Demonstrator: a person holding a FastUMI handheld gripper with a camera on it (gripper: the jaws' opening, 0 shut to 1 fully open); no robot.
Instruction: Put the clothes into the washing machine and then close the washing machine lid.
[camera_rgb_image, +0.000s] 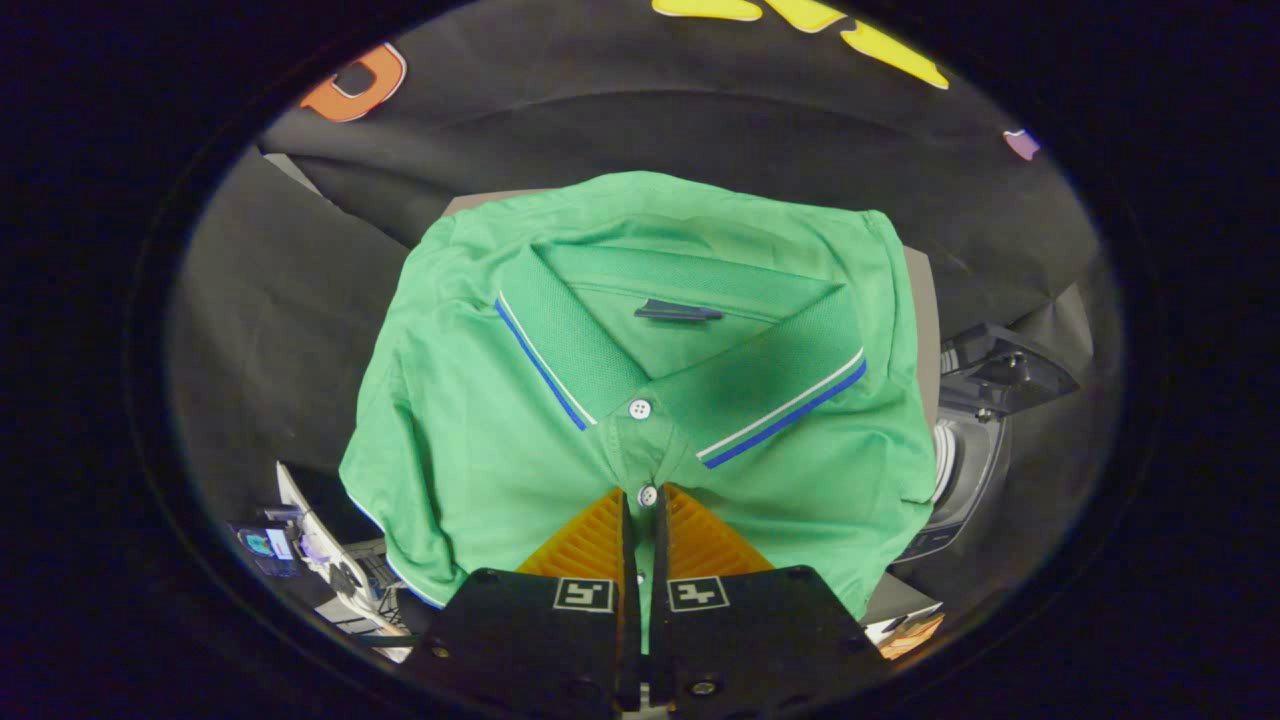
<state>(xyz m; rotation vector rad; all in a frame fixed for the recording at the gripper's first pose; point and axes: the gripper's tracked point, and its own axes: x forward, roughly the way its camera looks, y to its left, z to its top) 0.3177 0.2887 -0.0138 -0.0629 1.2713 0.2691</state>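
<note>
Gripper view: gripper (641, 500) pinches the green polo shirt (480, 430) placket.

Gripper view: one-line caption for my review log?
Gripper pinching the button placket of a green polo shirt, lifted before the booth wall.

The gripper (641, 500) seems pinched on the green polo shirt's (640, 400) button placket.

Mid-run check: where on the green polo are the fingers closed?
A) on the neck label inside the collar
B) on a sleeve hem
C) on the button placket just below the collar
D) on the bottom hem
C: the fingers pinch the green polo at its button placket, just below the collar.
</note>
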